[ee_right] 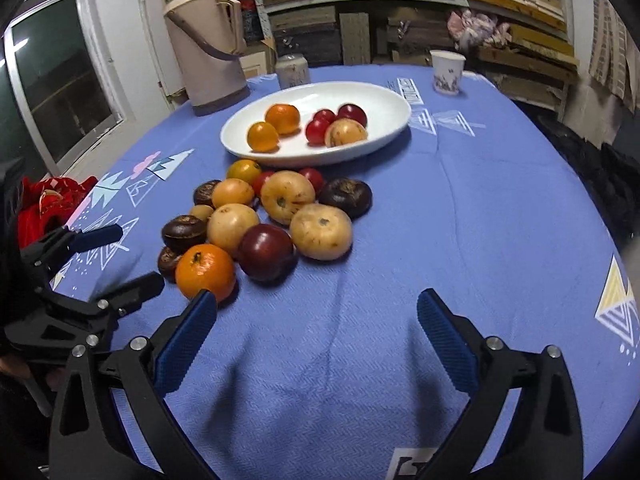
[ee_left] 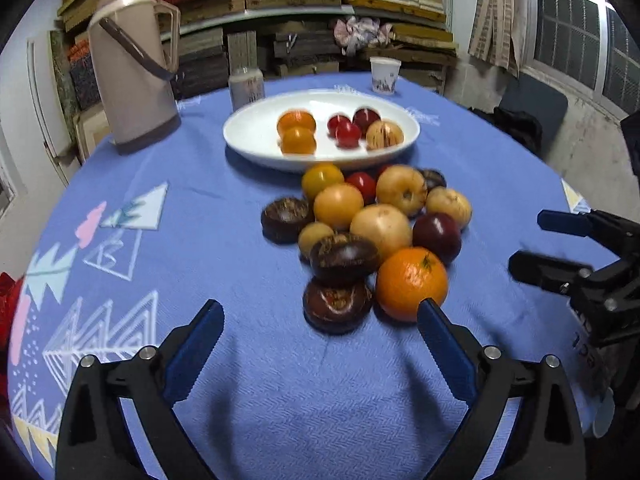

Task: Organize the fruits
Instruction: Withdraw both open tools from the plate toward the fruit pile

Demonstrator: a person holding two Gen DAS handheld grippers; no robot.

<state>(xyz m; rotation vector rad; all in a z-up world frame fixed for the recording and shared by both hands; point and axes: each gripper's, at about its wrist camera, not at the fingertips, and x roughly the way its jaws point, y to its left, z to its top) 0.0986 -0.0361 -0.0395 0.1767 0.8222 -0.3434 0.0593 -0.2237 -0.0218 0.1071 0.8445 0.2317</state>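
A white oval plate (ee_left: 248,136) (ee_right: 384,92) holds two oranges, small red fruits and a tan fruit. In front of it a heap of loose fruit lies on the blue cloth: a big orange (ee_left: 411,283) (ee_right: 205,271), dark brown fruits (ee_left: 338,310), tan fruits (ee_right: 321,231) and a dark red one (ee_right: 266,252). My left gripper (ee_left: 320,320) is open and empty, just short of the heap's near side. My right gripper (ee_right: 316,312) is open and empty, to the right of the heap; it also shows in the left wrist view (ee_left: 536,244).
A beige thermos jug (ee_left: 130,68) (ee_right: 208,40) stands at the back left. A patterned jar (ee_left: 247,87) and a paper cup (ee_left: 385,74) (ee_right: 447,71) stand behind the plate. A red cloth (ee_right: 48,204) lies at the table's left edge.
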